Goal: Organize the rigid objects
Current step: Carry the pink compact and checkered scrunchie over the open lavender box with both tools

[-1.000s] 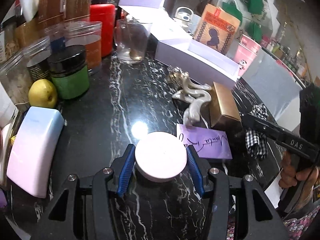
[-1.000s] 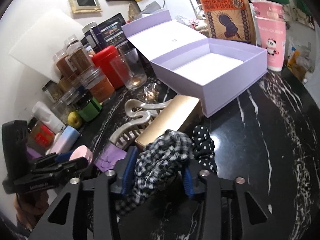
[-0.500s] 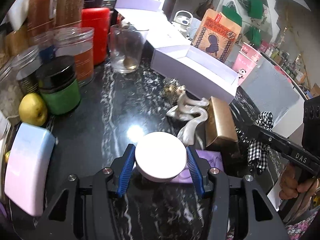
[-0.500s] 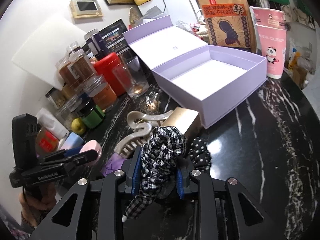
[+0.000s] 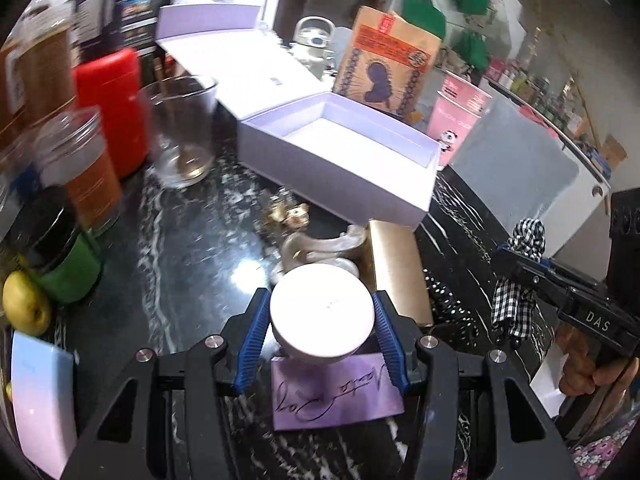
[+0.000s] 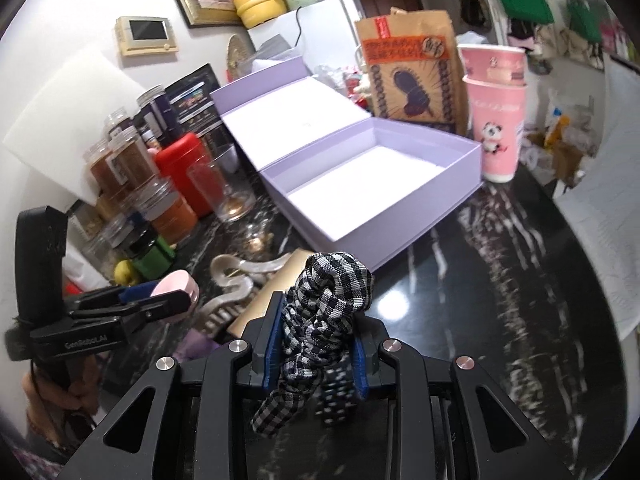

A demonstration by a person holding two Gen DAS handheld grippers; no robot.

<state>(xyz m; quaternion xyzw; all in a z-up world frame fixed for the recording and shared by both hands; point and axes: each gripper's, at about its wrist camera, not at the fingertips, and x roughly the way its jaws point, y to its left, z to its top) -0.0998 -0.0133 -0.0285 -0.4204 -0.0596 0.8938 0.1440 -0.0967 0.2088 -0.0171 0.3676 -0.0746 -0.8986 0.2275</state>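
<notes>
**Both grippers loaded above the black marble counter**

In our left gripper (image 5: 322, 322) the blue pads are clenched on a round pink tin (image 5: 323, 312), held clear of the counter (image 5: 192, 248) over a purple card (image 5: 334, 394) with handwriting. Our right gripper (image 6: 316, 344) grips a black-and-white checked scrunchie (image 6: 326, 300), bunched between the pads; a dark dotted piece hangs with it, though we cannot tell whether it is pinched too. Ahead stands the open lilac box (image 6: 400, 216), its inside bare, lid folded back. Just before it lie a gold box (image 5: 396, 264) and a pearly hair claw (image 5: 320, 246). Jars, a red canister (image 5: 116, 108) and a glass (image 5: 180, 128) crowd the left side.
</notes>
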